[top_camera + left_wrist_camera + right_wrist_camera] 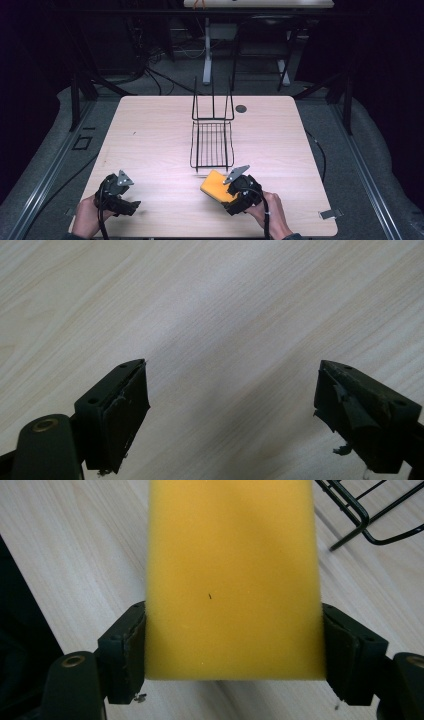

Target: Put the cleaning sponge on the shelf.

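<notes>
A yellow sponge (215, 185) lies near the table's front, just in front of a black wire rack (212, 142). My right gripper (235, 196) is shut on the sponge (232, 575); both pads press its two sides. In the right gripper view the sponge runs forward between the jaws, and a corner of the wire rack (367, 515) shows at the upper right. My left gripper (122, 197) rests at the front left of the table, held by a hand. Its jaws stand wide apart in the left gripper view, with bare wood between them (232, 405).
The light wooden table (150, 130) has a dark round hole (241, 108) behind the rack. A small metal clip (331, 214) lies at the front right corner. Beyond the table stand dark frames, cables and another desk's legs (207, 55).
</notes>
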Available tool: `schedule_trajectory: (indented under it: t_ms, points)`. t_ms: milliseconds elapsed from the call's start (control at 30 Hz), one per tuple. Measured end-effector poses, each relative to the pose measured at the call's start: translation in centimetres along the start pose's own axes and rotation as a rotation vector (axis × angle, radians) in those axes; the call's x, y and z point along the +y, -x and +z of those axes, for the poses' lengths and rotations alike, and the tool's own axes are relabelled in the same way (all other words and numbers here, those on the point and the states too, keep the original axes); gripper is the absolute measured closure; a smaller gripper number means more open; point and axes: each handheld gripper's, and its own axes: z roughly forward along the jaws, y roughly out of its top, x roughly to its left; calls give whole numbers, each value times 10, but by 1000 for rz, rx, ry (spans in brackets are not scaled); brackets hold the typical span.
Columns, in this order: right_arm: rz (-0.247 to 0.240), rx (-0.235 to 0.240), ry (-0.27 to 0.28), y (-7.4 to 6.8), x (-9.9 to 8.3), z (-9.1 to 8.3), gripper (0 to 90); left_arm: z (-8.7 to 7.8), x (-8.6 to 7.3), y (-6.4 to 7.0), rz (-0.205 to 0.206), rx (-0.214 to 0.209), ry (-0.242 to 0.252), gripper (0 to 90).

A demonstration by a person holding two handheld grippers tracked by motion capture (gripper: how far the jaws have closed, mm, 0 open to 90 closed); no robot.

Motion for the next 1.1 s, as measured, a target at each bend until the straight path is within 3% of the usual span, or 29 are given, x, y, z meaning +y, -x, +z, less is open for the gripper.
schedule_trajectory:
  t_ms: [300,1100]
  points:
    - [-4,-22,25,0,1,-11,237,0,0,1,3,1,1,140]
    - [9,-20,79,4,5,-28,240,0,0,1,5,1,-2,140]
